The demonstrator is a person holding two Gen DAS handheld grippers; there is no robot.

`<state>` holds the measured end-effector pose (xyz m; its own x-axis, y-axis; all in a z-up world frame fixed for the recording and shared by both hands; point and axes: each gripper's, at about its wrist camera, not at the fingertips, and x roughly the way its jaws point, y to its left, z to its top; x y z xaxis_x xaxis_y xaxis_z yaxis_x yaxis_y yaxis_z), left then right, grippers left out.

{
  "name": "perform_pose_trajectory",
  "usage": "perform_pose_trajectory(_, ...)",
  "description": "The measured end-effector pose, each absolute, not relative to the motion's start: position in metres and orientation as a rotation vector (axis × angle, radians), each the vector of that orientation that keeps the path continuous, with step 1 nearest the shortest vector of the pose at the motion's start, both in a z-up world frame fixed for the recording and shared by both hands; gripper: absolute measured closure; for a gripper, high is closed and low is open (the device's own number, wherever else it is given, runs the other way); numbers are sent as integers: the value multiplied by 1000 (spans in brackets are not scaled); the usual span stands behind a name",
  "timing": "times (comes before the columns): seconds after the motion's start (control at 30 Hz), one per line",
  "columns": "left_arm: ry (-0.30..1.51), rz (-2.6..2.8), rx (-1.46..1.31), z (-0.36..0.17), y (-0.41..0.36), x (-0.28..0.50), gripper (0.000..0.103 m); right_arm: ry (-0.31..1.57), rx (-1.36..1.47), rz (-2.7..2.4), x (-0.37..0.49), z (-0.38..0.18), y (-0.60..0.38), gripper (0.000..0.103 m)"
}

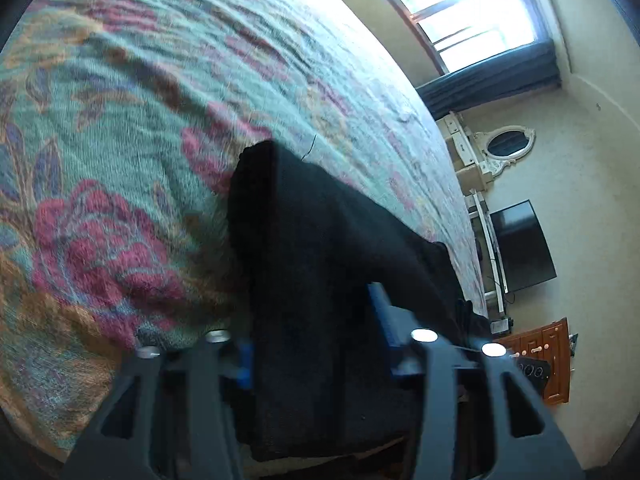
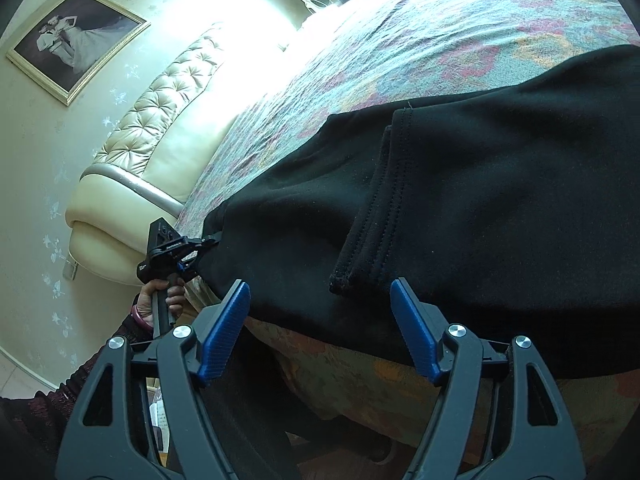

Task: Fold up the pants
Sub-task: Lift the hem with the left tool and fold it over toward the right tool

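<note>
Spread wide at 6 o'clock, right gripper (image 2: 320,328) grasping nothing, just short of black pants (image 2: 480,200) draped over floral bedspread (image 2: 400,40); left gripper (image 2: 208,246) at 9 o'clock, clenched on pants' edge.

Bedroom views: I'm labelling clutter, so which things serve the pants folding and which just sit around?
Job:
pants
left gripper, shut on them
right gripper, open
bedspread

Lying about:
TV
mirror
window
framed picture
headboard
</note>
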<state>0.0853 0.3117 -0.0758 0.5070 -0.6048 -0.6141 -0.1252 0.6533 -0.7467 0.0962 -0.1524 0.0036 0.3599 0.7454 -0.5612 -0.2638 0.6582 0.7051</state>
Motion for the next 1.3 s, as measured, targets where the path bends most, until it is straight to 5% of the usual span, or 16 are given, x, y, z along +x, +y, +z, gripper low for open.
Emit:
perform_pose_trajectory(0.53,808,-451,-1007,14,270,80,89,933,660,677,98,8,-185,25)
perform_pose_trajectory(0.9,815,-636,-812,72,111,98,89,879,733,654,94,9,-211,24)
perform_pose_trajectory(1.3,953,-733,-527,40,-57,102,89,744,907,616,87,13,-270,24)
